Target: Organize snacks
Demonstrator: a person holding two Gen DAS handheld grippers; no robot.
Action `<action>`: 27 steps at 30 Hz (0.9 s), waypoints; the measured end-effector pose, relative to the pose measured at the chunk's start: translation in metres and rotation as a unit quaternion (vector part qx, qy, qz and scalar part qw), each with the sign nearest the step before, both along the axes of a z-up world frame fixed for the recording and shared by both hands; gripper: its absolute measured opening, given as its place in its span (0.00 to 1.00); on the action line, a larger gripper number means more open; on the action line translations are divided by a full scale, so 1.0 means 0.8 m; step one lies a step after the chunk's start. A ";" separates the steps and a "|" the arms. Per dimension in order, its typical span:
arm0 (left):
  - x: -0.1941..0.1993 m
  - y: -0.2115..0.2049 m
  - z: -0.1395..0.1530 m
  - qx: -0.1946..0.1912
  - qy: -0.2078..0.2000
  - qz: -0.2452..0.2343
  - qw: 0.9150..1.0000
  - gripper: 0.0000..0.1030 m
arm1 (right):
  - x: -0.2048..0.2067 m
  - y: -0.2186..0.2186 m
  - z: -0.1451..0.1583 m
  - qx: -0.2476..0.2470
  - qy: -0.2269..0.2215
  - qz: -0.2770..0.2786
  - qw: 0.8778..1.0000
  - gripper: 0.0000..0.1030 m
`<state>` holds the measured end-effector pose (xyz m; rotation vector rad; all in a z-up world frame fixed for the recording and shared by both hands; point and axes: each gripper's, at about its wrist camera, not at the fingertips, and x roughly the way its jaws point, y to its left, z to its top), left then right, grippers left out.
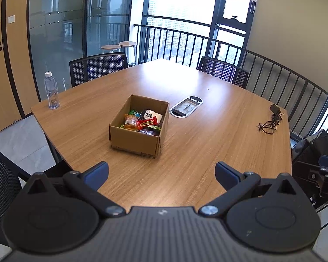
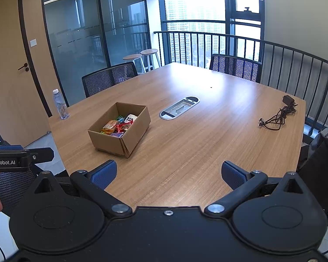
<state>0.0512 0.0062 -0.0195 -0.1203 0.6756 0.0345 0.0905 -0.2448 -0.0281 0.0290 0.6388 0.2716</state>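
Observation:
An open cardboard box [image 1: 135,140] [image 2: 108,139] stands on the wooden table [image 1: 207,131] [image 2: 196,135]. Inside it lie several wrapped snacks [image 1: 142,121] [image 2: 119,125]: orange, red, green, purple and white packets. My left gripper [image 1: 161,173] hangs open above the table's near edge, well short of the box, with nothing between its blue pads. My right gripper [image 2: 169,173] is also open and empty, back from the box and to its right. The left gripper's body [image 2: 17,159] shows at the left edge of the right wrist view.
A water bottle [image 1: 52,90] [image 2: 60,104] stands at the table's left corner. A black charger with coiled cable [image 1: 271,120] [image 2: 280,114] lies at the right. A grey cable hatch [image 1: 185,106] [image 2: 179,108] sits mid-table. Mesh chairs [image 1: 98,67] [image 2: 235,65] and a railing [image 1: 273,76] surround the table.

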 end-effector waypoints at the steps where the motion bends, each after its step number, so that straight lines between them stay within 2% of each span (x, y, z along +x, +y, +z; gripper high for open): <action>1: 0.000 -0.001 0.000 0.000 0.000 0.000 1.000 1.00 | -0.001 0.000 -0.001 0.000 0.000 0.000 1.000 1.00; 27: -0.006 -0.004 0.003 -0.002 -0.002 0.003 1.000 1.00 | -0.005 -0.003 -0.003 -0.003 0.002 -0.003 1.000 1.00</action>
